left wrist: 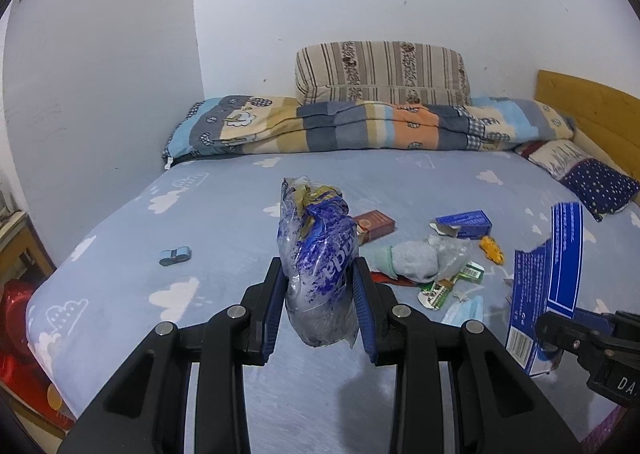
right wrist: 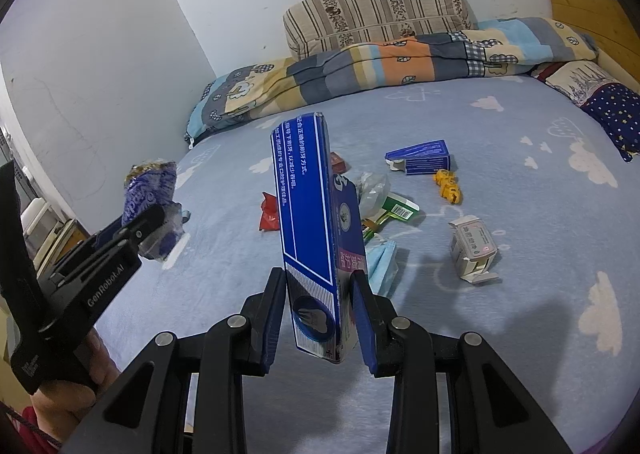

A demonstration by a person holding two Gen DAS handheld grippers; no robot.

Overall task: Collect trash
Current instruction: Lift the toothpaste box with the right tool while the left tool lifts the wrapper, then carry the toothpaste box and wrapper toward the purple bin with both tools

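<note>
My left gripper is shut on a crumpled blue and clear plastic bag and holds it above the bed; the bag also shows in the right wrist view. My right gripper is shut on a long blue toothpaste box, held upright above the bed; the box also shows in the left wrist view. Loose trash lies on the blue sheet: a small blue box, a red wrapper, a green wrapper, a face mask, a white medicine box, a red box.
A yellow toy, a grey sock and a small blue-grey item lie on the bed. A folded quilt and striped pillow line the wall. A wooden headboard is at the right. A red object sits beside the bed's left edge.
</note>
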